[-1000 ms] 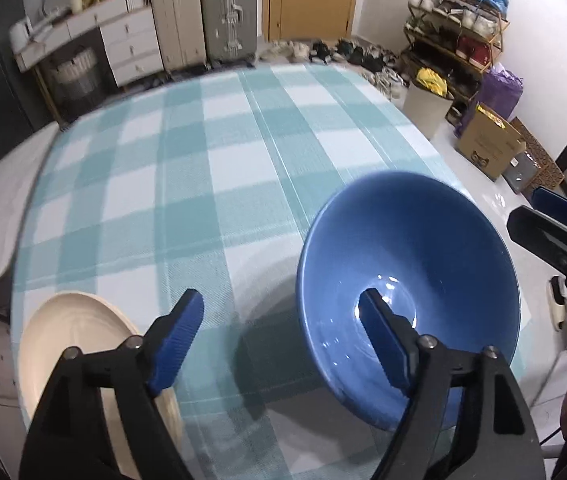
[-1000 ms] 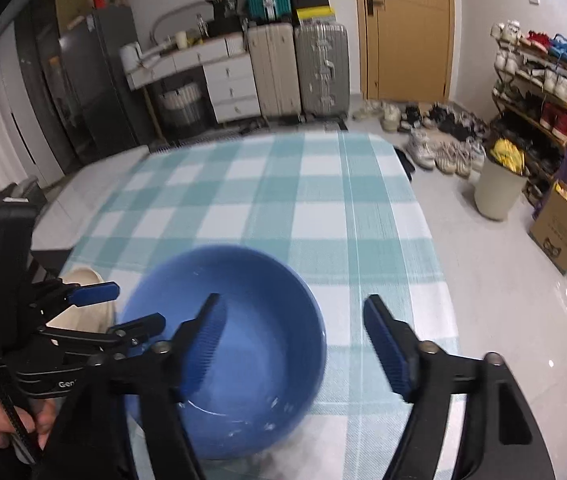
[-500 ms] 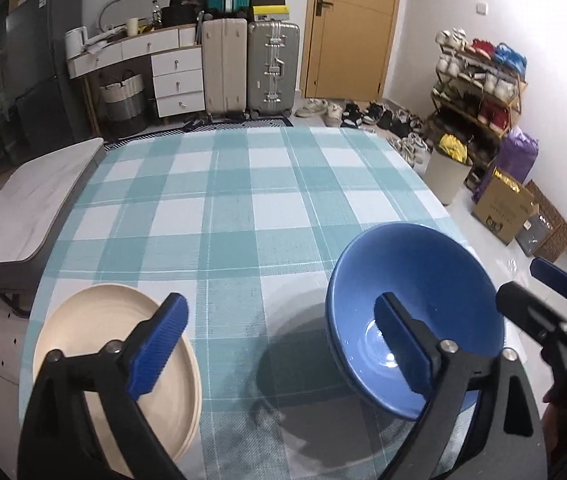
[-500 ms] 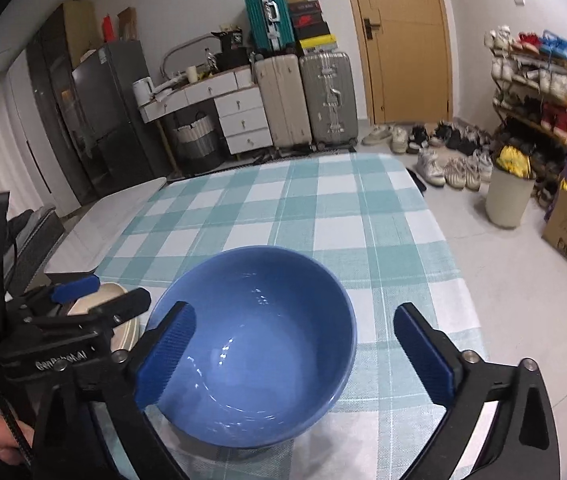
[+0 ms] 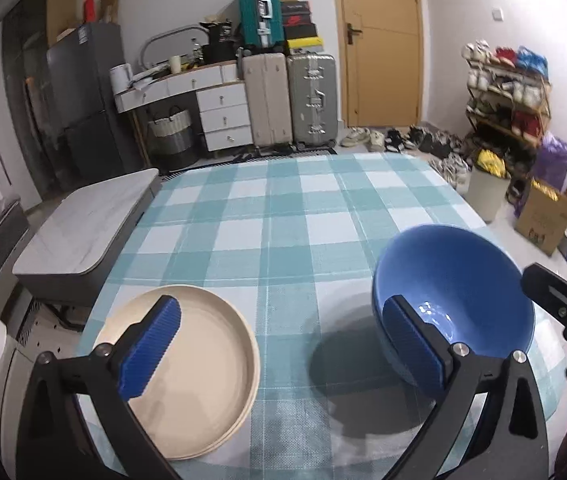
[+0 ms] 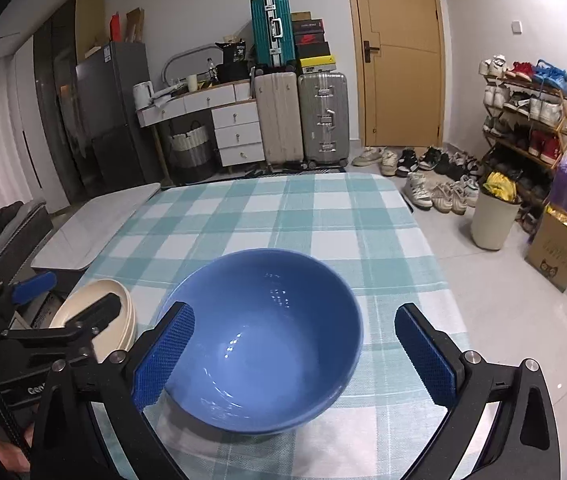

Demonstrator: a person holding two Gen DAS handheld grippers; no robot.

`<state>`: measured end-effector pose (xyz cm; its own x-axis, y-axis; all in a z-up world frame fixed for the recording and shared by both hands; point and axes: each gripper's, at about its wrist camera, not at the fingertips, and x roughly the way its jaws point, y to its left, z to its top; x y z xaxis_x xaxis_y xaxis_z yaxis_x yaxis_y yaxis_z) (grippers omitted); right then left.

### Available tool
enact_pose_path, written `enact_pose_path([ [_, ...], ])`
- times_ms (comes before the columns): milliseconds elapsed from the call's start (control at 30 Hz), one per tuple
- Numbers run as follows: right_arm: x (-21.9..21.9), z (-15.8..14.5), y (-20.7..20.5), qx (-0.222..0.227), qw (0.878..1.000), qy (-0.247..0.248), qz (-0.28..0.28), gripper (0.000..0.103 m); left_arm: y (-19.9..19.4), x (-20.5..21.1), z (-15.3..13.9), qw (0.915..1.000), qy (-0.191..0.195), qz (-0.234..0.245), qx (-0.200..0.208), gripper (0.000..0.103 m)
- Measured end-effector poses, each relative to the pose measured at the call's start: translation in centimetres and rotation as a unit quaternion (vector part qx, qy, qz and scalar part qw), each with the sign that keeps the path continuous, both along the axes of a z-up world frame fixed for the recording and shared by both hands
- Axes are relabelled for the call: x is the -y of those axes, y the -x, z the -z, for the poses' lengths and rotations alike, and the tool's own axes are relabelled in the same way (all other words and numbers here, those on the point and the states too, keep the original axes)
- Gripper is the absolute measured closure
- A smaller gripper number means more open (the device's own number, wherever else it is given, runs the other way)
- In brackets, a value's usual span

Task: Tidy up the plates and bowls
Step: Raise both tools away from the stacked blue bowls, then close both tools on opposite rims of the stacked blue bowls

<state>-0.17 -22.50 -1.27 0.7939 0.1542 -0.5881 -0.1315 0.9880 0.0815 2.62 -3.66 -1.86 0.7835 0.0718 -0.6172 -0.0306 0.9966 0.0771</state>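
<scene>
Left wrist view: left gripper (image 5: 279, 346) jaws spread wide, holding nothing. Cream plates (image 5: 199, 364), stacked, sit lower left on the counter (image 5: 283, 216) with its teal checked cloth, behind the left pad. Blue bowl (image 5: 455, 296) lower right, tilted, behind the right pad. Right gripper's finger pokes in at the right edge.

Right wrist view: right gripper (image 6: 293, 354) jaws wide open, empty. Blue bowl (image 6: 261, 340) bottom centre between the pads; contact with the left pad can't be told. Cream plates (image 6: 101, 300) left of the bowl, partly hidden by the left gripper (image 6: 55, 312).
</scene>
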Motion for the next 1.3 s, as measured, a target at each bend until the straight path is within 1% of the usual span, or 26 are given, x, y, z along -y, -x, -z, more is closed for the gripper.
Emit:
enact_pose_path([
  [33,0.2,-0.1,0.1,-0.002,1.000,-0.005,0.002,0.001,0.2,-0.4,-0.2,1.0000,0.006,-0.003,0.007,0.001],
  [100,0.4,-0.3,0.3,0.000,1.000,-0.004,0.008,0.001,0.5,-0.8,-0.4,0.9999,0.014,-0.002,0.007,0.001],
  [200,0.4,-0.7,0.4,0.007,1.000,0.005,0.013,0.001,0.5,-1.1,-0.6,0.9999,0.013,-0.006,0.008,0.001],
  [300,0.2,-0.7,0.5,0.009,1.000,0.005,0.012,0.001,0.2,-1.0,-0.4,0.9999,0.013,-0.004,-0.001,0.001],
  [400,0.0,-0.4,0.4,0.004,1.000,0.010,0.007,0.001,-0.3,-1.1,-0.1,0.9997,0.020,0.000,-0.010,0.001],
  [467,0.1,-0.2,-0.1,-0.004,1.000,0.016,0.008,0.001,-0.7,-0.9,0.2,0.9995,0.023,0.006,-0.022,0.001],
  [533,0.5,0.1,-0.7,-0.017,1.000,0.018,0.012,0.001,-1.6,-0.7,0.7,0.9988,0.024,0.012,-0.042,0.001],
  [633,1.8,0.5,-2.0,-0.042,0.999,0.002,0.021,0.001,-3.1,-0.2,1.4,0.9960,0.033,0.036,-0.075,0.001],
  [700,3.0,1.0,-3.1,-0.064,0.997,-0.025,0.024,0.001,-4.3,0.2,2.0,0.9932,0.035,0.047,-0.101,0.001],
  [867,5.4,2.7,-5.4,-0.125,0.989,-0.070,0.035,0.001,-7.6,1.8,3.5,0.9815,0.040,0.083,-0.168,0.001],
  [933,6.1,3.7,-6.4,-0.156,0.983,-0.091,0.026,0.001,-8.4,2.6,4.0,0.9764,0.026,0.098,-0.191,0.001],
  [967,6.3,4.1,-6.7,-0.169,0.980,-0.100,0.023,0.001,-8.7,3.1,4.2,0.9732,0.023,0.111,-0.200,0.001],
  [1000,6.6,4.6,-7.1,-0.183,0.977,-0.111,0.020,0.001,-9.0,3.6,4.5,0.9682,0.018,0.128,-0.214,0.001],
  [1067,7.1,5.6,-7.7,-0.207,0.970,-0.130,0.016,0.001,-9.6,4.0,4.9,0.9592,0.013,0.147,-0.241,0.001],
  [1100,7.2,6.0,-8.0,-0.215,0.967,-0.135,0.013,0.001,-9.8,4.1,5.1,0.9562,0.010,0.153,-0.249,0.002],
  [1167,6.9,6.4,-8.2,-0.221,0.968,-0.117,0.005,0.001,-10.5,4.2,5.0,0.9528,-0.001,0.159,-0.259,0.002],
  [1200,6.5,6.4,-8.3,-0.220,0.971,-0.098,0.002,0.001,-10.8,4.2,4.8,0.9507,-0.003,0.164,-0.263,0.002],
  [1233,6.2,6.6,-8.4,-0.222,0.971,-0.091,-0.004,0.001,-11.3,4.1,4.9,0.9474,-0.002,0.171,-0.270,0.002],
  [1267,6.1,6.8,-8.5,-0.226,0.970,-0.090,-0.011,0.001,-11.6,4.1,5.1,0.9430,-0.001,0.180,-0.280,0.002],
  [1300,6.1,7.1,-8.8,-0.233,0.968,-0.096,-0.016,0.001,-12.0,4.2,5.4,0.9359,0.000,0.190,-0.297,0.002],
])
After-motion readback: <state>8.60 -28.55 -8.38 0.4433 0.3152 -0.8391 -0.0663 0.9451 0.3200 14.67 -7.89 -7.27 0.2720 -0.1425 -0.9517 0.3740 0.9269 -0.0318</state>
